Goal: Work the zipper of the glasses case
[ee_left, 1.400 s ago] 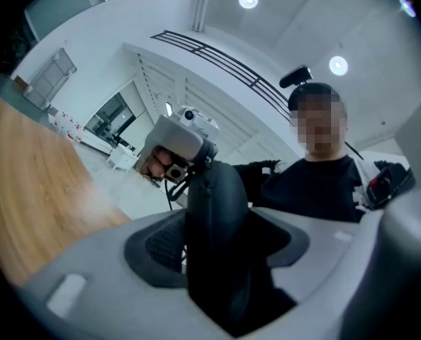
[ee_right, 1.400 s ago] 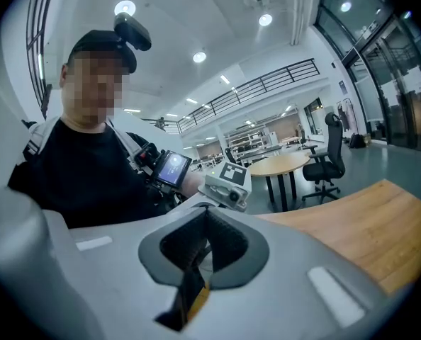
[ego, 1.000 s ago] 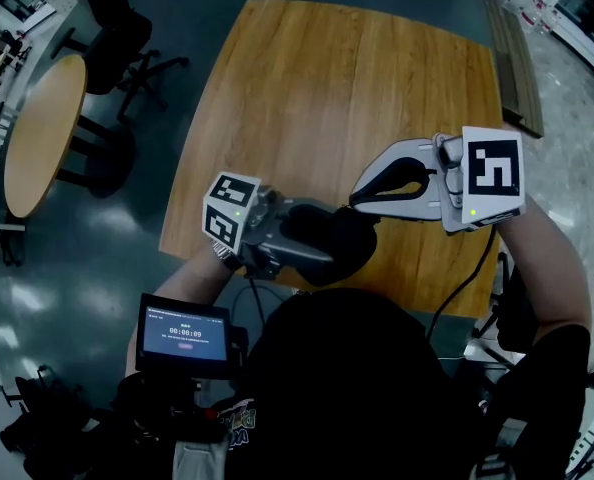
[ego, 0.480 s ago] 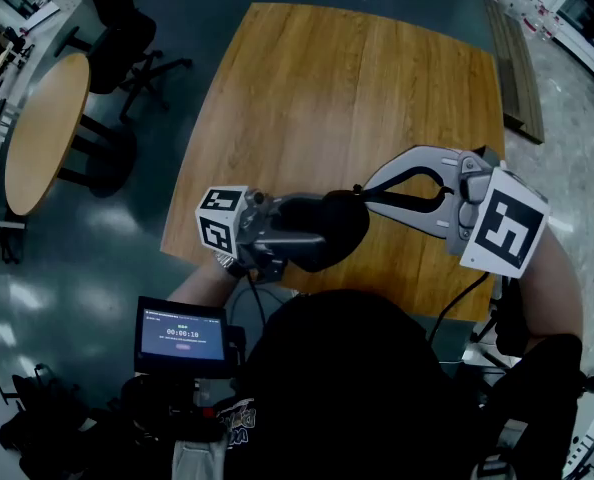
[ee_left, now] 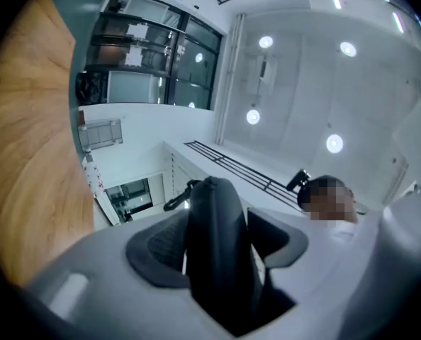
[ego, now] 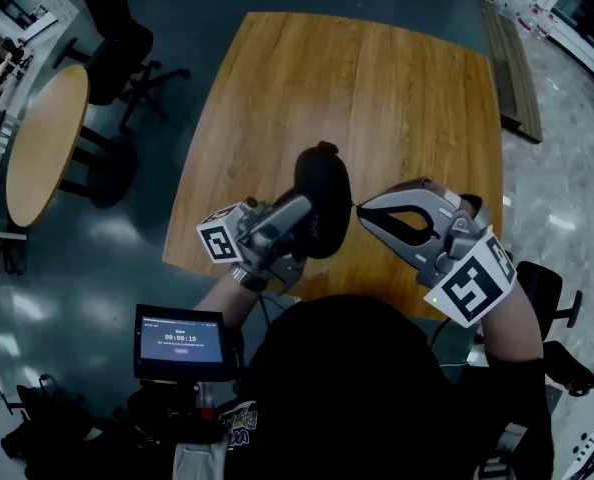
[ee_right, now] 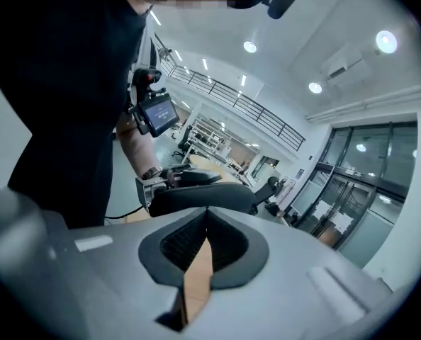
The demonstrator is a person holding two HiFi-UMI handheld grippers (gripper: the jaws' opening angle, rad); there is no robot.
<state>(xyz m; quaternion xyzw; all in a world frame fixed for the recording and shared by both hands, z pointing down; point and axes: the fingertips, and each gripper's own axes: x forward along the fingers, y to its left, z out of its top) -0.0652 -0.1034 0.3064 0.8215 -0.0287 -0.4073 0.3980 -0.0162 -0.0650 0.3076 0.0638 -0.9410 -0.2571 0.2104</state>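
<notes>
One wooden table (ego: 377, 88) fills the middle of the head view, its top bare. One person (ego: 347, 388) in dark clothing stands at its near edge with two grippers, one in each hand. Off the table's left edge stands one smaller round table (ego: 47, 133), with one office chair (ego: 117, 43) beyond it. A second chair (ego: 552, 288) shows off the table's near right corner.

The left gripper (ego: 292, 218) is over the near edge, and its jaws are spread wide and clamped on the lower end of the one black glasses case (ego: 322, 193). The case is held clear of the table, with its free end pointing toward the table's middle.

The right gripper (ego: 360, 208) comes in from the right. Its jaws are pressed together, and their tips are against the case's right side. Whether they pinch anything thin there cannot be told.

Each gripper carries one marker cube. One small lit screen (ego: 182, 336) sits by the person's left arm. One small dark loop (ee_left: 175, 201) hangs at the case's free end.
</notes>
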